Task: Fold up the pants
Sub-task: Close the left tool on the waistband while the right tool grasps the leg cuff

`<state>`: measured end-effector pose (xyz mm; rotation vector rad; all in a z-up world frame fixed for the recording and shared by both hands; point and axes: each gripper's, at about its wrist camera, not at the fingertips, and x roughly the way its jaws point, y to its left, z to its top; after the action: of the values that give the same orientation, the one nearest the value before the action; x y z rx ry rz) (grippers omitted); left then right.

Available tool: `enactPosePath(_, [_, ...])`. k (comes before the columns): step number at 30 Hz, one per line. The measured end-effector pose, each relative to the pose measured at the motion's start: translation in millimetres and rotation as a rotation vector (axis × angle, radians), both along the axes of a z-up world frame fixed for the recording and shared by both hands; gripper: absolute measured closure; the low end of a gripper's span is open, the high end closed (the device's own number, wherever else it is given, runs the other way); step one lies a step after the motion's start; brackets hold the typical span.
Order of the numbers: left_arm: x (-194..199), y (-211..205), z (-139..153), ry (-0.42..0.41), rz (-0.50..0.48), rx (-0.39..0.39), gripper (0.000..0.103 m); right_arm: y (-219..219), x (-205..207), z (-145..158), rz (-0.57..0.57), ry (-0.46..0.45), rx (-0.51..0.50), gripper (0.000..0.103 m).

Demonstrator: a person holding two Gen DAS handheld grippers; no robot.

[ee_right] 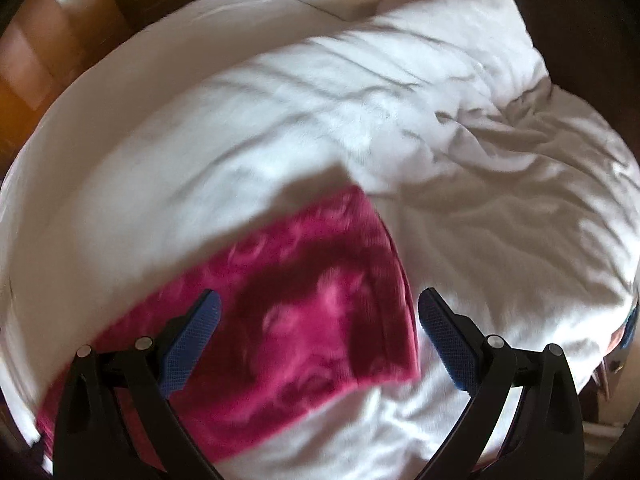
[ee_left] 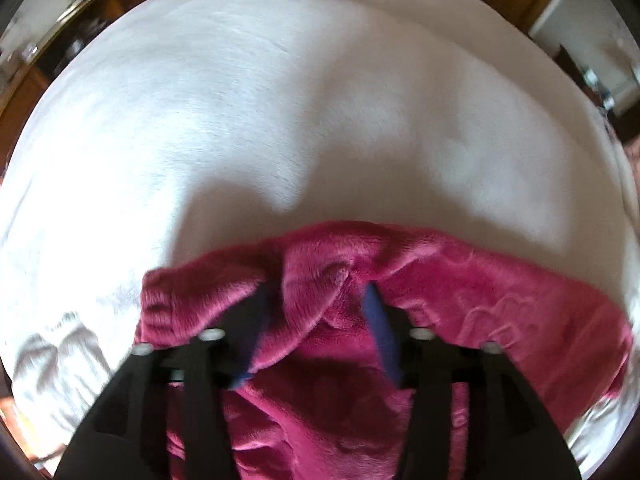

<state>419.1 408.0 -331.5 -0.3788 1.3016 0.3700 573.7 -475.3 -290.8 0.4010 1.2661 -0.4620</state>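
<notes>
White bed [ee_left: 280, 100]: left gripper [ee_left: 316, 300] seemingly pinches pants [ee_left: 460, 292] (fuzzy magenta); right gripper [ee_right: 319, 304] spread wide.

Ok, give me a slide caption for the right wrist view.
Open right gripper hovering over magenta fleece pants spread on a rumpled white bed.

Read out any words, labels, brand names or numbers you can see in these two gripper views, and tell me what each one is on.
No readable text in either view.
Pink fleece pants: a paler looped pattern, blurred; it does not read as letters.
White bedding: plain, no label visible.
Left gripper and right gripper: black frames with blue pads, no markings visible.
Background furniture at the frame edges: too blurred and small to read anything.
</notes>
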Motion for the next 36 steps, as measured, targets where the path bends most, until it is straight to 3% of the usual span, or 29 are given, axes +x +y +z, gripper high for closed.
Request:
enactPosePath(7, [-7, 25, 16, 0.023, 0.08, -0.017, 0.035, -30, 45, -44, -0.161, 0.1, 0.145, 0.02])
enactPosePath(10, [-12, 44, 17, 0.028, 0.145, -0.064, 0.034, -35, 55, -59, -0.215, 0.129, 0.19, 0.024])
enactPosePath(17, [-22, 83, 8, 0.054, 0.239, -0.153, 0.032, -30, 71, -84, -0.214, 0.246, 0.152, 0.033])
enactPosePath(19, [-14, 93, 1, 0.072, 0.263, -0.172, 0.032, -29, 74, -89, -0.195, 0.27, 0.13, 0.046])
enactPosePath(20, [-12, 97, -2, 0.082, 0.274, -0.181, 0.032, -29, 73, -89, -0.189, 0.273, 0.125, 0.051])
enactPosePath(22, [-5, 96, -8, 0.093, 0.285, -0.192, 0.032, -27, 70, -85, -0.165, 0.266, 0.13, 0.073])
enactPosePath(25, [2, 101, -12, 0.098, 0.28, -0.201, 0.032, -25, 65, -70, -0.132, 0.241, 0.142, 0.089])
enactPosePath(32, [5, 107, -9, 0.053, 0.31, -0.279, 0.032, -29, 18, -31, -0.124, 0.147, 0.172, 0.097])
enactPosePath(36, [-6, 110, 5, 0.031, 0.37, -0.364, 0.031, -31, -15, -16, -0.126, 0.107, 0.172, 0.098])
